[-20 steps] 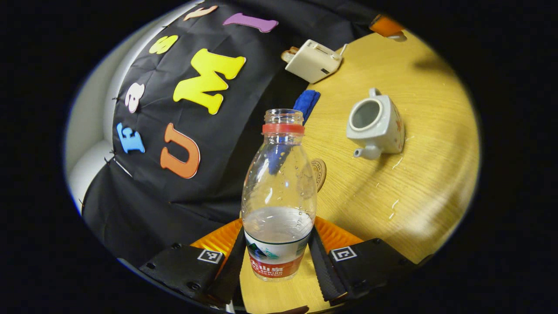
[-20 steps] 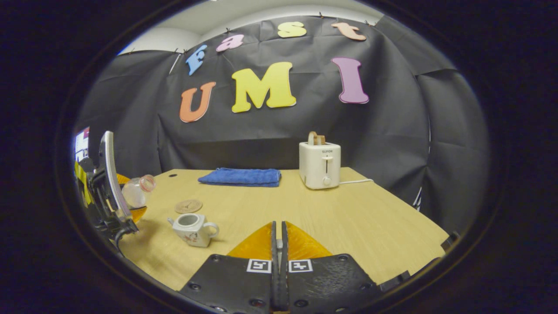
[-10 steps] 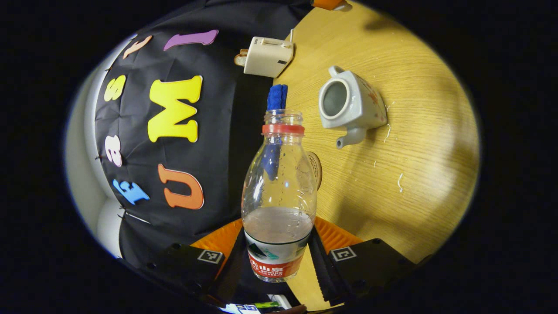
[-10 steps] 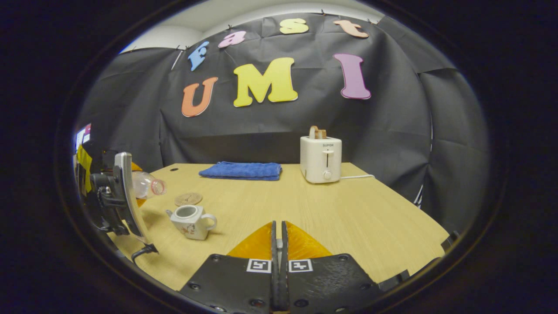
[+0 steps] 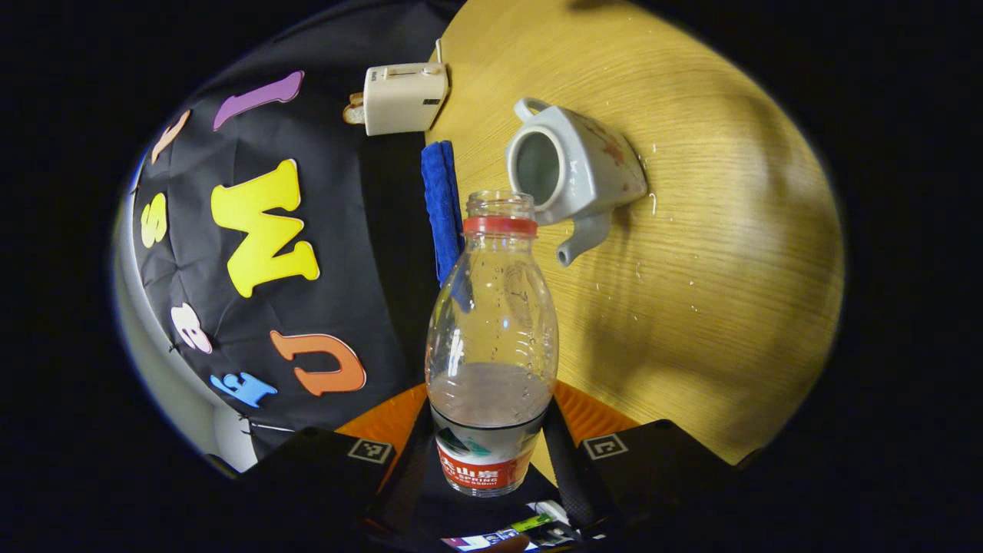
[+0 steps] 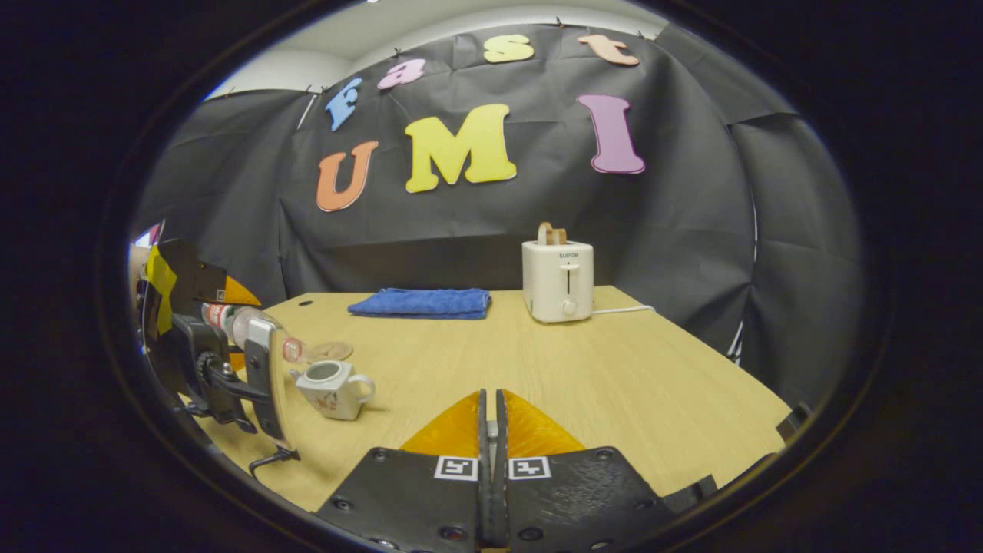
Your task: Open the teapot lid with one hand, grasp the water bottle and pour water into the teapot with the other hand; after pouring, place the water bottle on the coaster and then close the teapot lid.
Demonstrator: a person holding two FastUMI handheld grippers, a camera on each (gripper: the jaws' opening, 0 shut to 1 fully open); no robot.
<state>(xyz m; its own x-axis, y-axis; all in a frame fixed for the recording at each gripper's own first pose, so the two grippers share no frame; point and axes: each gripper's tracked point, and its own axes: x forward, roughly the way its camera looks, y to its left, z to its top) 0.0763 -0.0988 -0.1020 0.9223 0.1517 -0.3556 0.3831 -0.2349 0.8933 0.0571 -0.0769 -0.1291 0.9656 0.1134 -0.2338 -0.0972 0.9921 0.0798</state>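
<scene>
My left gripper (image 5: 489, 418) is shut on the lower body of a clear water bottle (image 5: 491, 322) with a red neck ring, no cap and some water in it. A white teapot (image 5: 572, 173) stands lidless on the wooden table just beyond the bottle's mouth. In the right gripper view the bottle (image 6: 257, 332) is tipped far over, its mouth just above and left of the teapot (image 6: 334, 388). A round coaster (image 6: 332, 351) lies behind the teapot. My right gripper (image 6: 489, 434) is shut above the table's near side, and nothing shows between its fingers.
A white toaster (image 6: 558, 280) with bread in it and a folded blue towel (image 6: 421, 302) stand at the back of the table (image 6: 614, 384). Small water drops lie on the wood near the teapot (image 5: 653, 203). The left gripper's body (image 6: 223, 361) hangs at the table's left edge.
My left gripper has rolled the bottle further over and brought its mouth close to the teapot's opening. The right gripper has stayed shut and nearly still.
</scene>
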